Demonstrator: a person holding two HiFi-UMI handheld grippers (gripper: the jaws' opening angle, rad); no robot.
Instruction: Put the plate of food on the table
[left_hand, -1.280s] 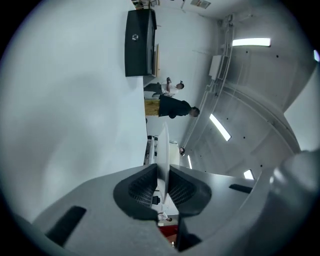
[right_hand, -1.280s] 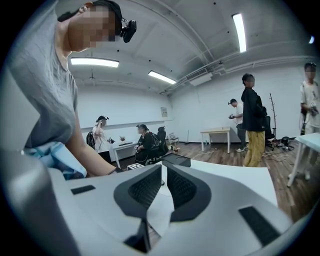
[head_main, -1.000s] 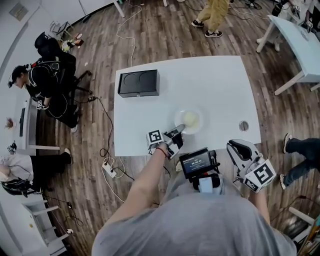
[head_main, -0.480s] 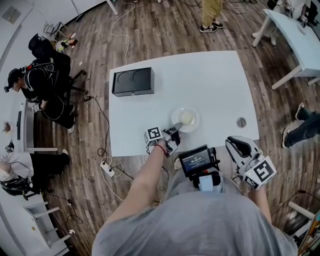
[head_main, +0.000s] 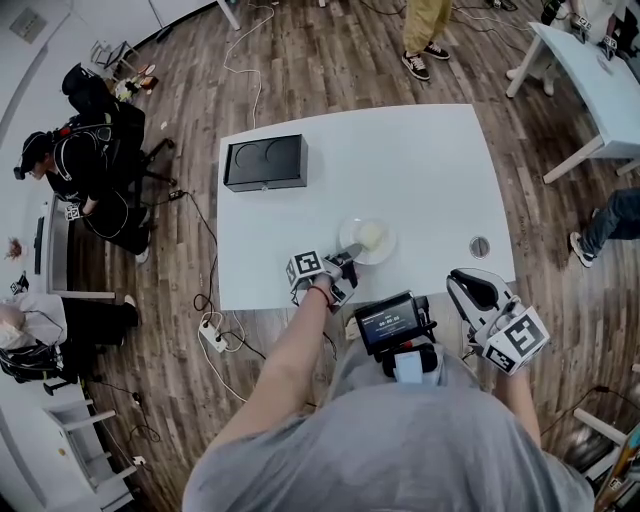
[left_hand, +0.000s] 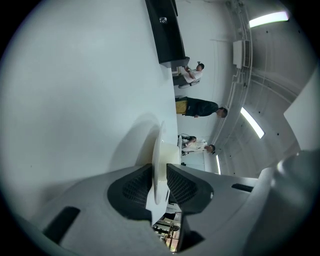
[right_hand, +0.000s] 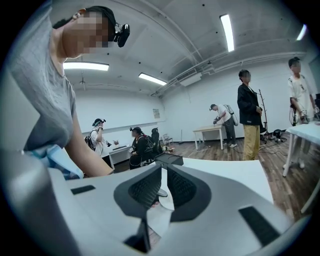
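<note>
A white plate (head_main: 354, 243) with a pale lump of food (head_main: 372, 234) rests on the white table (head_main: 400, 170), near its front edge. My left gripper (head_main: 347, 258) is at the plate's near rim. In the left gripper view the plate (left_hand: 159, 145) stands edge-on between the jaws of that gripper (left_hand: 161, 167). The jaws have just been opening, and the pads sit close beside the rim without pressing on it. My right gripper (head_main: 470, 285) hangs off the table's front right corner. In its own view the right gripper (right_hand: 164, 172) has its jaws nearly together with nothing between them.
A black box (head_main: 265, 162) lies at the table's far left. A small round metal piece (head_main: 480, 245) sits near the right edge. Cables and a power strip (head_main: 215, 335) lie on the floor at left, where people sit. Another table (head_main: 600, 70) stands far right.
The left gripper and the plate have sunk a little, and the plate now lies on the table top. The right gripper has kept its place.
</note>
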